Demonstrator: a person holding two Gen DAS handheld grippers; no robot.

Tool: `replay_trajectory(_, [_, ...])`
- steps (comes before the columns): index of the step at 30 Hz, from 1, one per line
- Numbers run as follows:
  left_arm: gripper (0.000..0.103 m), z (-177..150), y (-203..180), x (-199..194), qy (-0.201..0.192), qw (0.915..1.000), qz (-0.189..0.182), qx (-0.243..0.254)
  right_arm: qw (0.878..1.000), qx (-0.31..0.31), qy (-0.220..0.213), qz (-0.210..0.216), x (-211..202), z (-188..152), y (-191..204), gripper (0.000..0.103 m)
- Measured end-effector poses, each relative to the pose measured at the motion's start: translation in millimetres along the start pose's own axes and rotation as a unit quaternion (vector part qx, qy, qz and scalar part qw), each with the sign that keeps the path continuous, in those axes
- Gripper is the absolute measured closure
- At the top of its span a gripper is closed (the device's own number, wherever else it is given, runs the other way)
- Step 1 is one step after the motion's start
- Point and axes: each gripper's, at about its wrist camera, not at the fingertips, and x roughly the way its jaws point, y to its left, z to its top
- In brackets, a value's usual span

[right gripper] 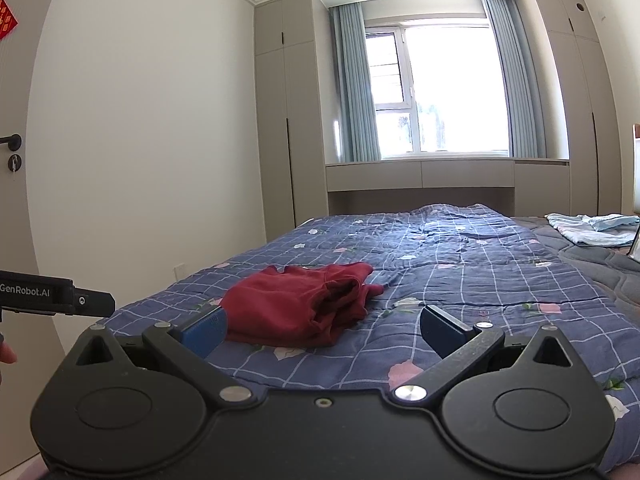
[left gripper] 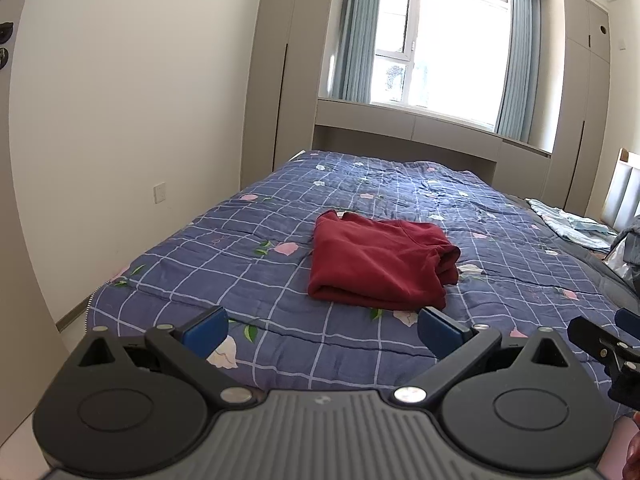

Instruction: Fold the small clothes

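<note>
— Red cloth: what is it, and where does it lie?

— Dark red garment [left gripper: 380, 262], folded into a thick, roughly square bundle. It rests on the quilt [left gripper: 248, 248] near the middle of the bed, apart from both grippers. From the right wrist view its layered folded edges face the camera.

— And the quilt?

— Blue-violet, with a white grid and pink flowers with green leaves.

— How do the grippers stand?

— Left gripper [left gripper: 322, 328] hangs over the near edge of the bed, jaws spread wide, blue pads [left gripper: 206, 328] holding nothing. Right gripper [right gripper: 323, 330] is the same — jaws spread, empty, with the garment just beyond its left pad.

— Any writing?

— Yes. In the right wrist view the side of the left gripper shows at the left edge, with white letters reading "GenRobot.AI". A red paper [right gripper: 7, 20] with gold characters hangs on the door at upper left, too small to read.

— What else is in the room?

— A bright window [right gripper: 440, 92] with blue-grey curtains [right gripper: 356, 88], beige wardrobes [right gripper: 280, 112] on both sides, and pale blue cloth [right gripper: 592, 229] at the far right of the bed.
</note>
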Motion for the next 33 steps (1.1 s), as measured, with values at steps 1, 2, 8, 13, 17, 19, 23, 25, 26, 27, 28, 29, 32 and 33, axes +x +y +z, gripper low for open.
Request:
replay_trajectory(1, [0.0, -0.2, -0.3, -0.2, 0.0, 1.0, 0.0, 0.001, 1.0, 0.001, 0.0, 0.0, 0.2, 0.0, -0.1, 0.001])
replay_trajectory(2, [0.0, -0.1, -0.5, -0.3, 0.0, 1.0, 0.0, 0.001, 1.0, 0.001, 0.0, -0.001, 0.2, -0.1, -0.3, 0.001])
replay_trajectory(8, [0.0, 0.2, -0.2, -0.2, 0.0, 1.0, 0.0, 0.001, 1.0, 0.004, 0.0, -0.002, 0.4, -0.8, -2.0, 0.001])
replay_trajectory(13, [0.0, 0.0, -0.4, -0.5, 0.0, 1.0, 0.0, 0.002, 1.0, 0.004, 0.0, -0.001, 0.4, -1.0, -2.2, 0.001])
replay_trajectory(17, [0.0, -0.2, -0.8, -0.9, -0.001, 1.0, 0.001, 0.003, 1.0, 0.004, 0.0, -0.002, 0.5, -1.0, -2.0, 0.001])
replay_trajectory(19, [0.0, -0.1, -1.1, -1.5, -0.001, 1.0, 0.001, 0.004, 1.0, 0.005, 0.0, -0.002, 0.7, -1.1, -2.1, 0.001])
replay_trajectory(23, [0.0, -0.2, -1.5, -1.4, -0.001, 1.0, 0.001, 0.004, 1.0, 0.004, 0.001, -0.002, 0.9, -1.1, -2.0, 0.001])
replay_trajectory(25, [0.0, -0.3, -1.6, -1.5, -0.001, 1.0, 0.001, 0.004, 1.0, 0.004, 0.0, -0.002, 0.6, -1.0, -2.0, 0.001])
replay_trajectory(26, [0.0, -0.3, -1.7, -1.5, -0.001, 1.0, 0.001, 0.004, 1.0, 0.004, 0.0, -0.002, 0.6, -0.9, -2.0, 0.001])
replay_trajectory(27, [0.0, -0.3, -1.7, -1.4, -0.002, 1.0, 0.002, 0.004, 1.0, 0.004, 0.0, -0.002, 0.7, -0.9, -2.0, 0.001])
replay_trajectory(28, [0.0, -0.3, -1.8, -1.4, -0.001, 1.0, 0.002, 0.004, 1.0, 0.005, 0.001, -0.002, 1.1, -1.1, -2.1, 0.001])
replay_trajectory(29, [0.0, -0.1, -1.8, -1.3, -0.001, 1.0, 0.001, 0.004, 1.0, 0.004, 0.001, -0.002, 0.9, -1.2, -2.1, 0.001])
replay_trajectory(32, [0.0, 0.3, -1.3, -1.5, 0.001, 1.0, -0.001, 0.005, 1.0, 0.004, 0.001, -0.002, 1.0, -1.4, -1.9, 0.001])
replay_trajectory(33, [0.0, 0.4, -1.0, -1.5, 0.001, 1.0, -0.001, 0.005, 1.0, 0.004, 0.001, -0.002, 1.0, -1.4, -1.9, 0.001])
